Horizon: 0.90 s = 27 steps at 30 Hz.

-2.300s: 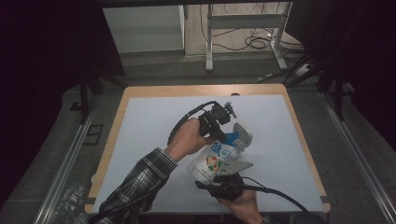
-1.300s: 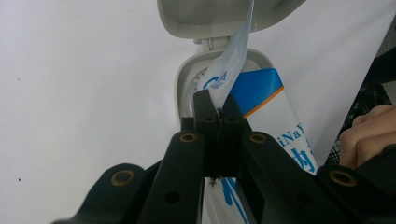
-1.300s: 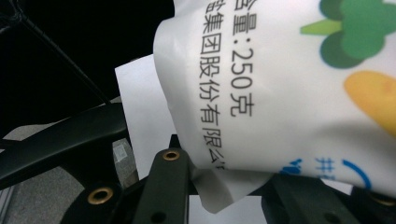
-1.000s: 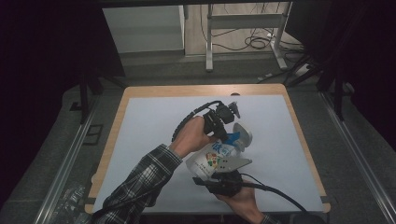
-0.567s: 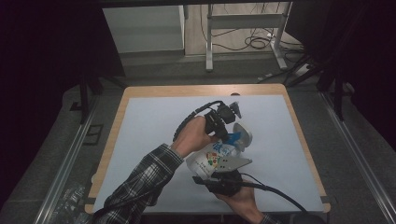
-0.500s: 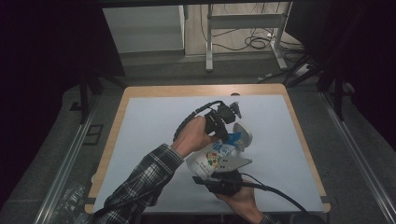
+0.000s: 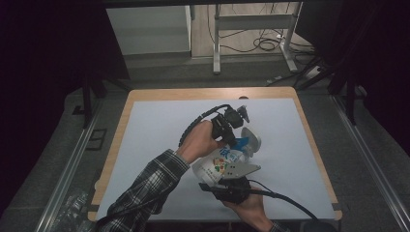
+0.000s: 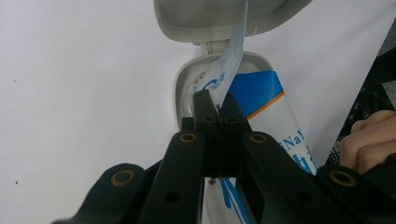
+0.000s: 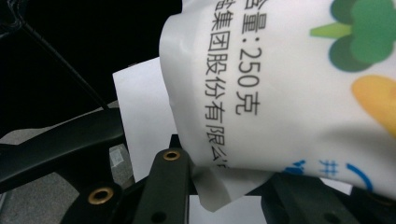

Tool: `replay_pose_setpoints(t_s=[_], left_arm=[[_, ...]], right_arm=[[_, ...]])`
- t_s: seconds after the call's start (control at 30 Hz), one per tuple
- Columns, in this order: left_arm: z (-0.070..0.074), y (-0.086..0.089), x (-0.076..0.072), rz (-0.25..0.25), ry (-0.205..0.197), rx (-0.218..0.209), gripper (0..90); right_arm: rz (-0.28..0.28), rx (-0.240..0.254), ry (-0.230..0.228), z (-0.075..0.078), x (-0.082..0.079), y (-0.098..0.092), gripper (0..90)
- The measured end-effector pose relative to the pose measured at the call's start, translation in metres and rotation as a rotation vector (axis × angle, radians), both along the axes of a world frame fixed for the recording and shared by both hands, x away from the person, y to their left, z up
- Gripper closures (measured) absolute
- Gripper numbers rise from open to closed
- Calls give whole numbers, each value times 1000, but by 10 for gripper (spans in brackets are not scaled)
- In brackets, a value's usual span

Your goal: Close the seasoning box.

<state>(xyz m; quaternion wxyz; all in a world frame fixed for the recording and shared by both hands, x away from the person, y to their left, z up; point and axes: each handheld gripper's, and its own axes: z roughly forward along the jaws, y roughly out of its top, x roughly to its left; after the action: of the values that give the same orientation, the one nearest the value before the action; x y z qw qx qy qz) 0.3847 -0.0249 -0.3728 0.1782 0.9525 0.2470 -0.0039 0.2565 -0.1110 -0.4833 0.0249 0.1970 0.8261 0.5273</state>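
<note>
A white pack printed in blue, green and orange lies tilted over the table, its grey flip lid open. In the left gripper view the lid stands open above the pack. A thin pale-blue strip rises from the opening. My left gripper is shut on that strip, and it sits at the pack's top end. My right gripper is at the pack's near end. There its jaws close on the pack's bottom seam.
The white table top has a wooden rim. Black cables trail from both grippers. A hand in a plaid sleeve holds the left gripper. A metal frame leg and floor cables lie beyond the far edge.
Since the earliest frame the left hand and its gripper have crept slightly right toward the lid. Over the last second both hands hold still.
</note>
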Motion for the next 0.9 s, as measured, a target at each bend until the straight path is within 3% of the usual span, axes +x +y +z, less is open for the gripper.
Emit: replay_pose_setpoints(t_s=[0.9], left_arm=[[1, 2, 0, 1, 12, 18, 899]], right_arm=[[11, 1, -7, 2, -2, 4, 761]])
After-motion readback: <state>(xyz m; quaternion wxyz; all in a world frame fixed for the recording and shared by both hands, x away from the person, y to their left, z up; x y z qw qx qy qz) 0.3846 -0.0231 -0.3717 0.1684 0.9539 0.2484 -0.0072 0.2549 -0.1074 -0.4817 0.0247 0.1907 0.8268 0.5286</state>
